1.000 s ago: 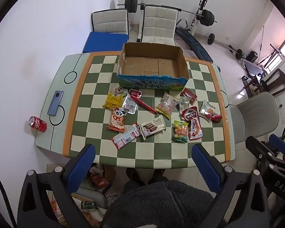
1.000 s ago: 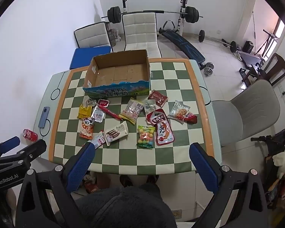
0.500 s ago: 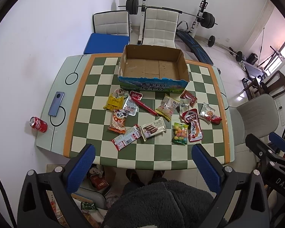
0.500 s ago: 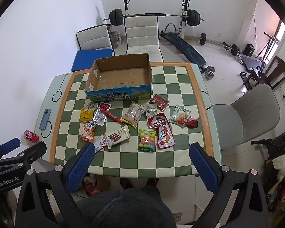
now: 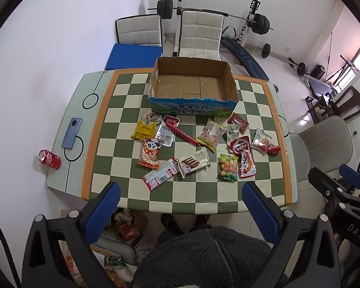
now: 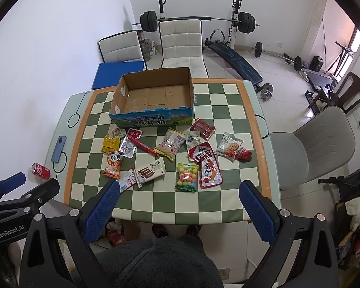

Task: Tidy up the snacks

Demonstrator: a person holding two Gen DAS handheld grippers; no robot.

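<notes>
An empty cardboard box [image 5: 194,88] [image 6: 156,96] stands at the far side of the checkered table [image 5: 199,196] [image 6: 228,199]. Several snack packets lie in front of it, among them a Franzzi biscuit box [image 5: 194,162] [image 6: 151,171], a bag of coloured candy balls [image 5: 226,167] [image 6: 186,176], a red pouch [image 5: 246,163] [image 6: 210,171] and a yellow packet [image 5: 143,132] [image 6: 111,144]. My left gripper [image 5: 180,212] and right gripper [image 6: 178,210] are both open and empty, held high above the table's near edge, far from the snacks.
A blue phone [image 5: 71,133] [image 6: 58,149] and a red soda can [image 5: 50,159] [image 6: 40,171] lie at the table's left edge. White chairs [image 5: 200,36], a grey chair [image 6: 324,144] and a barbell rack [image 6: 237,21] surround the table. The person's dark fleece [image 5: 204,259] fills the bottom.
Both grippers have risen and pulled back slightly, so the table looks a little smaller and lower. Nothing on the table has moved.
</notes>
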